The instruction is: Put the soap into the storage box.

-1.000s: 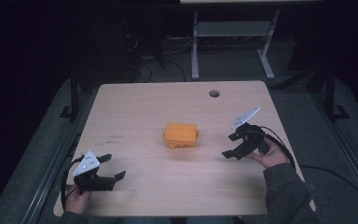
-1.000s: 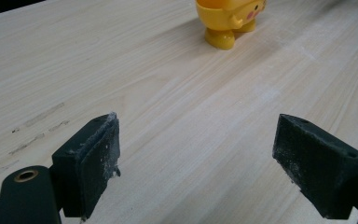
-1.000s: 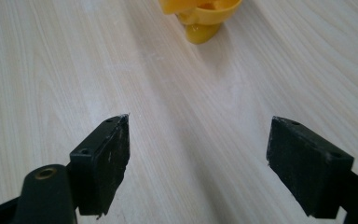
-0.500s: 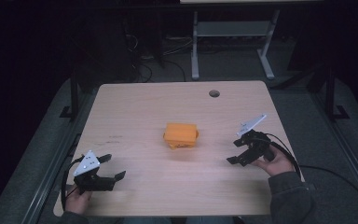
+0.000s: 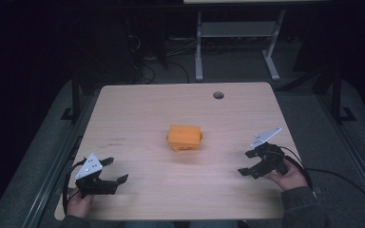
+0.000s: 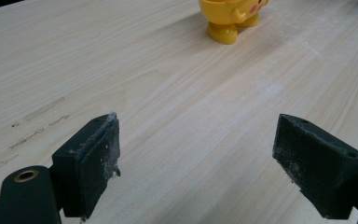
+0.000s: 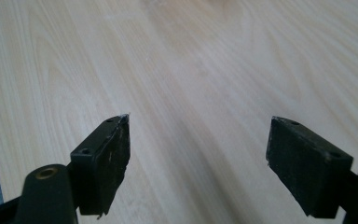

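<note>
An orange-yellow toy figure (image 5: pixel 184 137) sits near the middle of the wooden table (image 5: pixel 142 109). In the left gripper view its yellow feet and lower body (image 6: pixel 230 16) stand at the top edge, far ahead of the jaws. My left gripper (image 5: pixel 116 172) rests at the table's near left corner, held by a hand, jaws wide apart with nothing between them (image 6: pixel 196 161). My right gripper (image 5: pixel 246 162) is at the near right, also open and empty (image 7: pixel 198 163), pointing over bare wood.
A round cable hole (image 5: pixel 218 95) is at the table's far right. Beyond the far edge stands a white metal frame (image 5: pixel 233 42) on dark floor. Cables trail from both grippers. Faint scuff marks (image 6: pixel 37 116) lie on the wood left of the toy.
The right gripper has drawn back toward the near right edge and lowered, away from the toy. The left gripper has stayed in place.
</note>
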`<state>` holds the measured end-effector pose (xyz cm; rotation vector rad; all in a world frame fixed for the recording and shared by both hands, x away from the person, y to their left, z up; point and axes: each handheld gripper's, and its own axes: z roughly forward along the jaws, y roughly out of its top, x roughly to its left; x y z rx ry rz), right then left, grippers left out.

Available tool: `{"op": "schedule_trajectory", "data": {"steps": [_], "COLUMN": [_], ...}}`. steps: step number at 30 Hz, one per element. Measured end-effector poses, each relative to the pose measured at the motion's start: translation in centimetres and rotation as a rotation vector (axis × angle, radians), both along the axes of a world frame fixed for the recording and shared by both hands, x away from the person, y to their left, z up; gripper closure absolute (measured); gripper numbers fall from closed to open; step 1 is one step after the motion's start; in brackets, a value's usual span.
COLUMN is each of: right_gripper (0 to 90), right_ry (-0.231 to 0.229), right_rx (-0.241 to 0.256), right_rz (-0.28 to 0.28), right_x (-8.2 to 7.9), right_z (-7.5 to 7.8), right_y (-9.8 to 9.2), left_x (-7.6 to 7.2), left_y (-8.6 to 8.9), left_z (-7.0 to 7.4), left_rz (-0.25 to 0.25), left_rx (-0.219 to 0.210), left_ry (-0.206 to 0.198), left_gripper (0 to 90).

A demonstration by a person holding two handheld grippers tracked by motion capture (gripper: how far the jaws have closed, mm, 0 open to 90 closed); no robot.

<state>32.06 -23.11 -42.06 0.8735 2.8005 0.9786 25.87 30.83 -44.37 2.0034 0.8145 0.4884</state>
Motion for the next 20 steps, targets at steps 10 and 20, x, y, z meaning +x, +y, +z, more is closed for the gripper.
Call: {"op": "schedule_trajectory", "data": {"steps": [10, 20], "right_gripper": [19.4, 14.7], "right_ry": [0.0, -0.042], "right_rx": [0.019, 0.015], "right_rz": [-0.04, -0.125], "right_x": [-2.3, -5.7], "right_z": [-1.5, -2.4], "right_y": [-1.1, -2.0], "left_x": [0.0, 0.0], "left_y": [0.0, -0.1], "left_z": [0.0, 0.0], "left_rz": [-0.001, -0.006], "left_rx": [0.008, 0.011], "left_ry": [0.002, 0.0], "left_gripper": [14.3, 14.3]}}
